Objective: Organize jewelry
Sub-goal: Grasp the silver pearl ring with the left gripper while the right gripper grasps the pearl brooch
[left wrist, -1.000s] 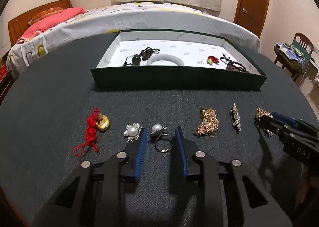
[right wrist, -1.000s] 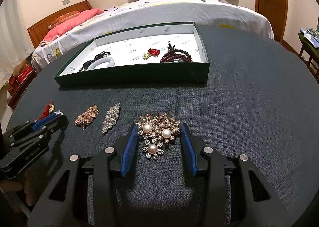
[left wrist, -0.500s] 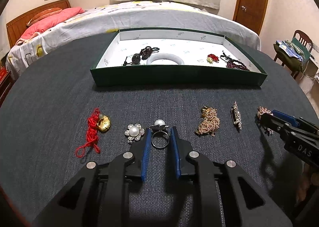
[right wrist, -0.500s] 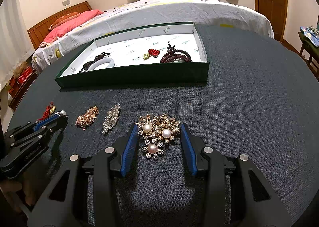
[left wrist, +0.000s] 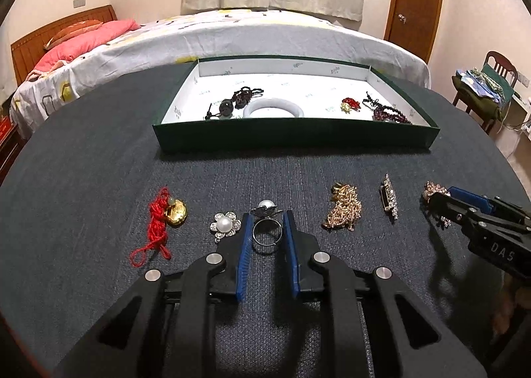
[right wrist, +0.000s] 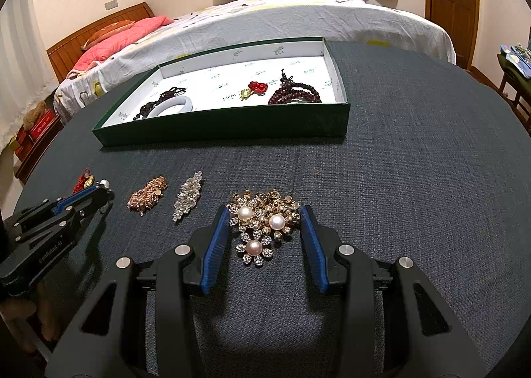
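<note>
A silver ring with a pearl (left wrist: pixel 267 232) lies on the dark table cloth, and my left gripper (left wrist: pixel 267 217) is shut on its band, both blue pads touching it. In the right wrist view, a gold brooch with three pearls (right wrist: pixel 262 225) sits between the blue pads of my right gripper (right wrist: pixel 264 212), which is shut on its edges. The green box with a white lining (left wrist: pixel 298 135) stands beyond both. It holds a white bangle (left wrist: pixel 272 105), a dark bead string (left wrist: pixel 239 97), a small red brooch (left wrist: pixel 350 103) and dark red beads (left wrist: pixel 388 112).
Left on the cloth in a row are a red cord with a gold charm (left wrist: pixel 166 215), a pearl flower brooch (left wrist: pixel 225 225), a gold chain piece (left wrist: pixel 343 208) and a rhinestone bar brooch (left wrist: pixel 388 200). A bed (left wrist: pixel 232 36) stands behind the table, a chair (left wrist: pixel 491 85) to the right.
My left gripper's jaws have closed in from wide apart onto the ring's band. The right gripper and its brooch have not moved.
</note>
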A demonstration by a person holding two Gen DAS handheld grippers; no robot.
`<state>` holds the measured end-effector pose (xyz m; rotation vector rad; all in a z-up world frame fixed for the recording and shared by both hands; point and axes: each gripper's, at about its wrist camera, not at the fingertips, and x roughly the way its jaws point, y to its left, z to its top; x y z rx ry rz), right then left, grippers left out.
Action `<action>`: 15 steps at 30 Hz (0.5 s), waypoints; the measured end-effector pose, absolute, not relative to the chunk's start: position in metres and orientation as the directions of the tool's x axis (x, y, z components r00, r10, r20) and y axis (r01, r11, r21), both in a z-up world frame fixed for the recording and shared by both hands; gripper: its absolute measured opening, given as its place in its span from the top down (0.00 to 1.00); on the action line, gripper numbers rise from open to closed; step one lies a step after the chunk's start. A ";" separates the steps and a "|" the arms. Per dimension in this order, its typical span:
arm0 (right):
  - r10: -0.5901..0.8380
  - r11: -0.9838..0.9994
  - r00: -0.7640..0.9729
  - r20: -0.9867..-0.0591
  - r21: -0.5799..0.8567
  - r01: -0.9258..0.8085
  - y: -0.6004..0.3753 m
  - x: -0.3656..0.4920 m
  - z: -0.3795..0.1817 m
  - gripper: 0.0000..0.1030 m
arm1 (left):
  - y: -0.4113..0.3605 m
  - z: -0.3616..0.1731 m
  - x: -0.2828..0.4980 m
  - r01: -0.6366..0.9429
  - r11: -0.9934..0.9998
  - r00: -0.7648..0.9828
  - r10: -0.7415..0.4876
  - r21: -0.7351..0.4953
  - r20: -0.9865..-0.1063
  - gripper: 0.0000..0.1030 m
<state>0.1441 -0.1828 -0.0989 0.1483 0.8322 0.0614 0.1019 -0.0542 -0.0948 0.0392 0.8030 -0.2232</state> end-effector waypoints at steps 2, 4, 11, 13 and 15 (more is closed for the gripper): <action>0.113 0.988 0.672 -0.732 0.156 0.004 -0.183 0.144 -0.099 0.58 | -0.054 -0.094 0.102 0.214 0.976 0.675 -0.185 -0.050 -0.715 0.81; 0.112 0.988 0.673 -0.731 0.154 0.004 -0.182 0.144 -0.098 0.59 | -0.054 -0.094 0.102 0.214 0.975 0.677 -0.186 -0.052 -0.712 0.81; 0.110 0.989 0.689 -0.716 0.150 -0.003 -0.179 0.141 -0.091 0.59 | -0.052 -0.087 0.103 0.214 0.975 0.693 -0.193 -0.058 -0.695 0.81; 0.109 0.989 0.694 -0.712 0.148 -0.004 -0.179 0.140 -0.089 0.59 | -0.052 -0.085 0.103 0.215 0.975 0.697 -0.197 -0.060 -0.690 0.81; 0.110 0.989 0.697 -0.709 0.148 -0.005 -0.178 0.140 -0.088 0.59 | -0.052 -0.082 0.104 0.217 0.974 0.702 -0.200 -0.062 -0.684 0.81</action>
